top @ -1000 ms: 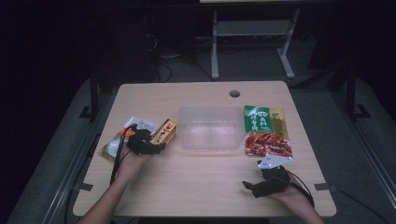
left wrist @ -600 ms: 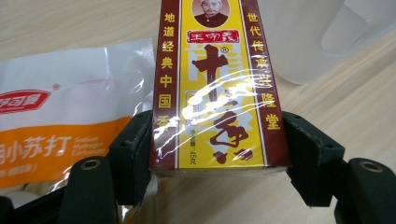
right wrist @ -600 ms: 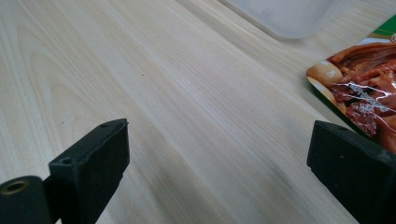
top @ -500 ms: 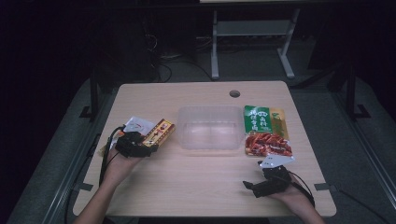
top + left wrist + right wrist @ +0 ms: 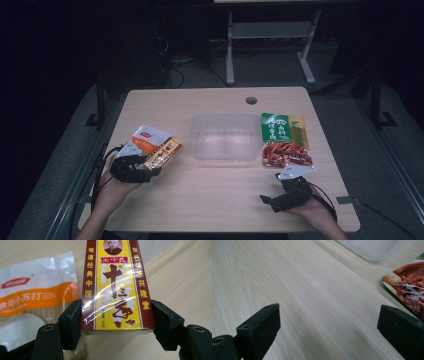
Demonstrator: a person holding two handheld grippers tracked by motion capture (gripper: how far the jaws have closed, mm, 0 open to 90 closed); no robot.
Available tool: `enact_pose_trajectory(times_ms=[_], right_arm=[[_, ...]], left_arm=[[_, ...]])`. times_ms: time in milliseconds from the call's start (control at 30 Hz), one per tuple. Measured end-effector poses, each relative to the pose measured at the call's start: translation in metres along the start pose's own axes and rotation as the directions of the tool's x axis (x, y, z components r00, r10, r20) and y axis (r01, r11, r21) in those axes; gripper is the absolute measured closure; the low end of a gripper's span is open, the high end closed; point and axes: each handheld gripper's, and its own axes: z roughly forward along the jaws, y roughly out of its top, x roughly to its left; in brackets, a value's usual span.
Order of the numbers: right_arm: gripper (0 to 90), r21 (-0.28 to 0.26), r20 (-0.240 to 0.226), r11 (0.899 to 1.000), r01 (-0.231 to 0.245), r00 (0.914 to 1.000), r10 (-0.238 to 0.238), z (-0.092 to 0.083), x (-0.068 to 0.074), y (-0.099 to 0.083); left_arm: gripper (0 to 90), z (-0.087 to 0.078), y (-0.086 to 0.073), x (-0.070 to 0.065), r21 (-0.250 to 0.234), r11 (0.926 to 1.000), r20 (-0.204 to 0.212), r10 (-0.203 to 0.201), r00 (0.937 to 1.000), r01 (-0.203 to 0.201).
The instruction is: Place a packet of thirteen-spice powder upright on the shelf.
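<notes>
Between the left gripper's (image 5: 116, 325) jaws, pressed both sides: yellow spice box (image 5: 115, 287).

Two black hand-held devices are seen in the high view, the left gripper (image 5: 142, 169) and the right gripper (image 5: 292, 190), each topped by a pale grey three-cornered plate and trailed by a thin black cable looping back past the wrist. In the gripper views each is shown to end in two blocky matt black jaws with chamfered corners, carried on rounded black arms in which brass-coloured screw holes are set. The forearms are bare, with no sleeves.
</notes>
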Motion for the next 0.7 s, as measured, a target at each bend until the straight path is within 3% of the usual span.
enact_pose_trajectory(times_ms=[67, 333, 467, 500, 600, 700], right_arm=[[4.5, -0.003, -0.003, 1.000, 0.000, 1.0000, 0.000, 0.000, 0.000, 0.001], [4.5, -0.008, -0.043, 1.000, -0.004, 0.9991, 0.003, -0.002, 0.000, 0.003], [4.6, -0.029, -0.065, 0.999, 0.013, 0.9978, -0.014, -0.003, 0.000, 0.005], [4.6, -0.029, -0.065, 0.999, 0.013, 0.9978, -0.014, -0.003, 0.000, 0.005], [4.9, -0.029, -0.085, 0.999, 0.039, 0.9955, -0.041, -0.002, 0.000, 0.008], [5.4, -0.042, -0.102, 0.998, 0.053, 0.9932, -0.057, -0.002, 0.000, 0.012]], left_arm=[[32.0, 0.000, -0.002, -0.003, 0.000, 1.0000, 0.006, -0.004, 1.0000, 0.004], [32.0, -0.003, -0.009, -0.028, 0.003, 0.9976, 0.091, 0.068, 0.9935, -0.069], [32.0, -0.001, -0.010, -0.041, 0.000, 0.9937, 0.157, 0.110, 0.9814, -0.112], [32.0, -0.001, -0.010, -0.041, 0.000, 0.9937, 0.157, 0.110, 0.9814, -0.112], [32.0, 0.003, -0.007, -0.049, -0.014, 0.9895, 0.202, 0.144, 0.9687, -0.144], [32.0, 0.005, -0.005, -0.053, -0.025, 0.9874, 0.230, 0.158, 0.9602, -0.156]])
